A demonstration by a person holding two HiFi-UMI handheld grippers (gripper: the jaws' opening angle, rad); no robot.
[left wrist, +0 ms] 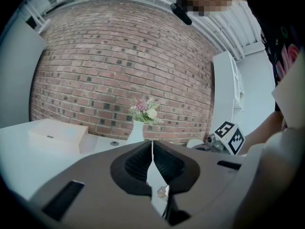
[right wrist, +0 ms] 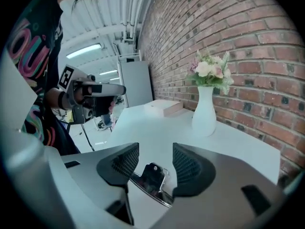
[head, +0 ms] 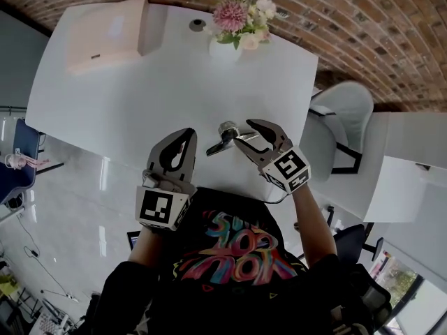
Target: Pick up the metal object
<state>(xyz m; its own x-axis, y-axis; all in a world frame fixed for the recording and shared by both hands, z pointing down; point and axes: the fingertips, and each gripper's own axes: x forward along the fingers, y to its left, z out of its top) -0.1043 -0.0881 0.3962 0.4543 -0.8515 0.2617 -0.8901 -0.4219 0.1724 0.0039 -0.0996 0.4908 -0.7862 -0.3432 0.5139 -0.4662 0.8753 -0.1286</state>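
Observation:
A shiny metal object point(head: 225, 135) lies on the white table point(head: 105, 110) close to its near edge. My right gripper point(head: 242, 132) stands open around its right end. In the right gripper view the metal object point(right wrist: 152, 178) lies between the two pads point(right wrist: 188, 163), with a gap on each side. My left gripper point(head: 180, 145) hovers to the left of the object, shut, apart from it. In the left gripper view its pads point(left wrist: 164, 163) meet with nothing between them, and the right gripper's marker cube point(left wrist: 229, 137) shows at the right.
A white vase of flowers point(head: 227, 46) stands at the table's far edge, with a small round fitting point(head: 198, 25) beside it. A pale box point(head: 105, 33) sits at the far left. A white chair point(head: 342, 117) stands off the table's right side. A brick wall lies beyond.

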